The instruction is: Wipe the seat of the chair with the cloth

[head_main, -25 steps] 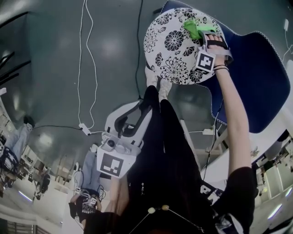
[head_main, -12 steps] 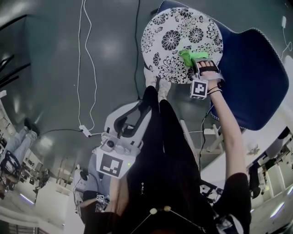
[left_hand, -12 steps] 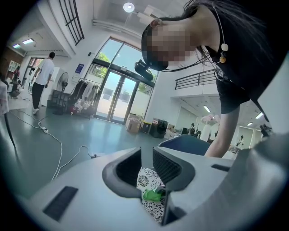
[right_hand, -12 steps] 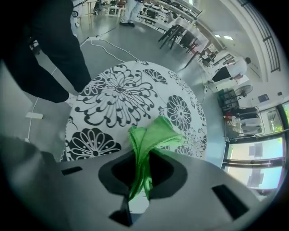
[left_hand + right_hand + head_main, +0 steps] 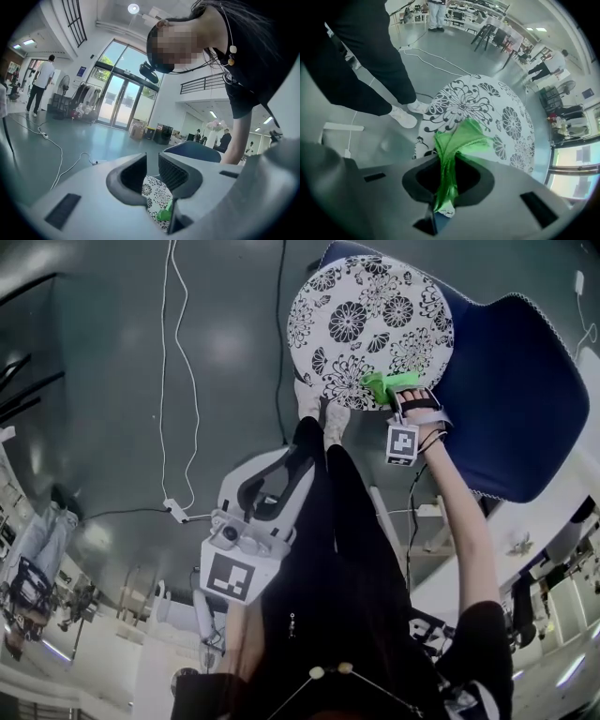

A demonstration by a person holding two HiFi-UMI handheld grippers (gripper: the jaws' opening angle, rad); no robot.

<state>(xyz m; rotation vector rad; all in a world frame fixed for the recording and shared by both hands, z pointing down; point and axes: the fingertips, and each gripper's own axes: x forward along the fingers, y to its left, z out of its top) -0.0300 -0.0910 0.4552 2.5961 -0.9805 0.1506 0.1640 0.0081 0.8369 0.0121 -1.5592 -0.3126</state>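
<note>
A smooth, glossy grey-green floor spreads wide, with a white cable trailing across it to a power strip. At the far end, tall glass doors let in daylight below a round ceiling lamp. A clothes rack and a standing fan stand left of the doors. A railed balcony runs along the white wall to their right.
</note>
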